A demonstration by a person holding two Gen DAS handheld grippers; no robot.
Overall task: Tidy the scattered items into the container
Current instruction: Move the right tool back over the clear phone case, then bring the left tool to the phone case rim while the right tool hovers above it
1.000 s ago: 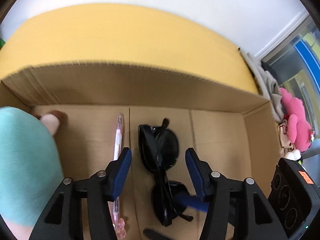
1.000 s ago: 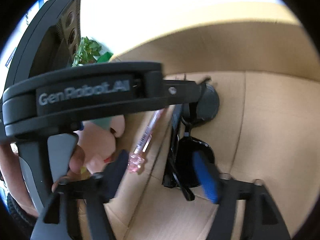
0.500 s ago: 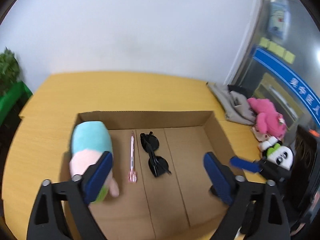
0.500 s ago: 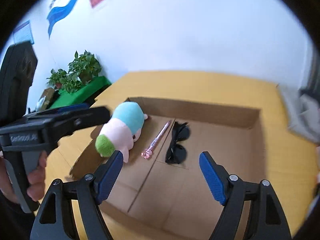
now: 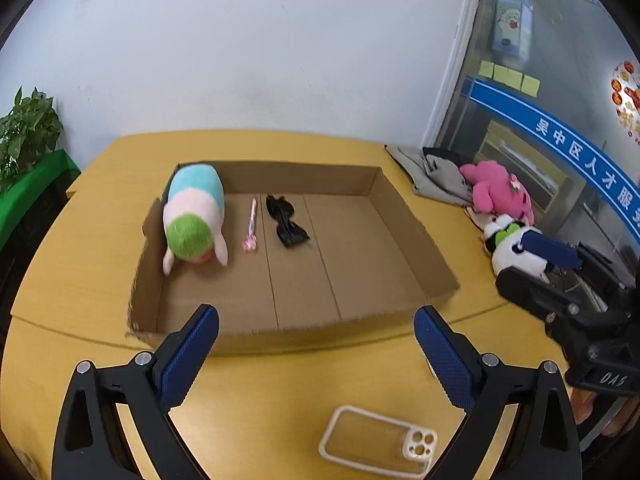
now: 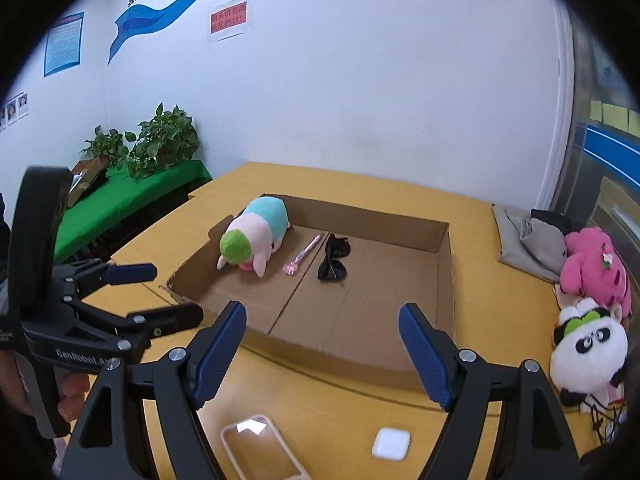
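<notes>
Left wrist | pink pen (image 5: 251, 225) flat in cardboard box (image 5: 416, 236) | charm end nearest camera

Matt corrugated cardboard box (image 5: 416, 240), fuzzy plush toy (image 5: 194, 216), glossy sunglasses (image 5: 286, 222)

"GenRobot.AI" in pale letters along the left tool (image 6: 172, 296) frame. "DAS" on the right tool (image 5: 552, 264) body. Chinese characters, white on a blue band (image 5: 576, 160), on the glass; red notice (image 6: 228, 18) on the wall, characters too small to read.
</notes>
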